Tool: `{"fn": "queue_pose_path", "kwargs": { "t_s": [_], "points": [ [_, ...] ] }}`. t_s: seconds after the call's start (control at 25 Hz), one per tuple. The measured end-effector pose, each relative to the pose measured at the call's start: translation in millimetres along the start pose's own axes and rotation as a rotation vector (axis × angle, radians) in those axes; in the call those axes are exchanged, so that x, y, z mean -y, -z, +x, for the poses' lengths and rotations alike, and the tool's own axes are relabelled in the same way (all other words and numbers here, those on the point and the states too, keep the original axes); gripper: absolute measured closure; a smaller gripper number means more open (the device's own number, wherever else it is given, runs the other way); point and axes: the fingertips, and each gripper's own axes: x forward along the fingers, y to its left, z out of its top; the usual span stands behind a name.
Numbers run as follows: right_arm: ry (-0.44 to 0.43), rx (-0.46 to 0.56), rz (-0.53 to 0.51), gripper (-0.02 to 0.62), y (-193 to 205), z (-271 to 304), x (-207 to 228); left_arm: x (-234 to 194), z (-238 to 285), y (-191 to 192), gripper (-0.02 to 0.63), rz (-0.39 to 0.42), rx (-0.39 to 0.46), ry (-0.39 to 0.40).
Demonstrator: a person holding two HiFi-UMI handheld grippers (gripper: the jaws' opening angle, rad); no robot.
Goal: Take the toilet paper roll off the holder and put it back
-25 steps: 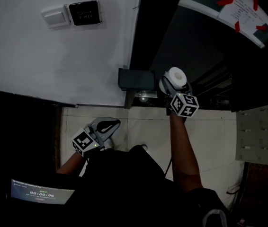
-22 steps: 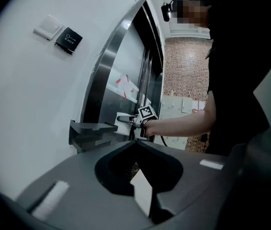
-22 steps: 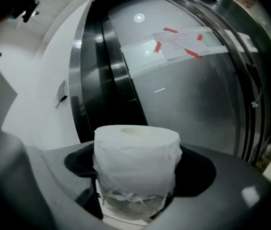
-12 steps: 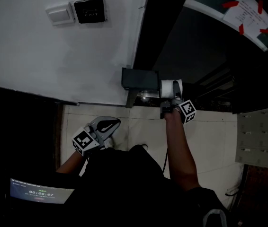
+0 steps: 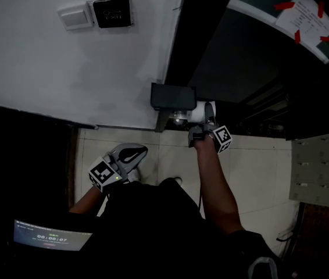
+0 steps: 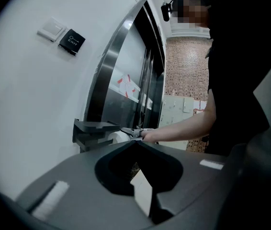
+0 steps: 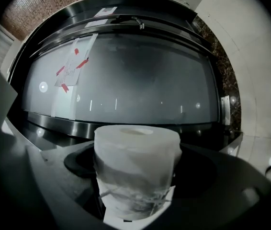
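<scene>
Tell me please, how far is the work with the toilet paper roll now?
Done: the toilet paper roll sits clamped in the right gripper, so it seems to be taken off. In hand: the gripper holds it right beside the dark holder on the wall; whether it is already seated cannot be told. Left: seating it and opening the jaws. The left gripper hangs low, shut and empty.

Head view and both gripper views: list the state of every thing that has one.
toilet paper roll: clamped in the right tool, beside the holder
right tool: shut on the toilet paper roll
left tool: shut, empty
holder: mounted on the wall
screen: lit
</scene>
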Motion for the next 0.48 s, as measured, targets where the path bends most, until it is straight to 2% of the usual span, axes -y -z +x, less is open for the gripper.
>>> {"fn": "queue_pose_path", "kwargs": {
  "t_s": [0.48],
  "points": [
    [-0.029,-0.032,0.026,0.138,30,5,-11,-2,-4,0,0.601,0.008,0.003,-0.009]
  ]
}}
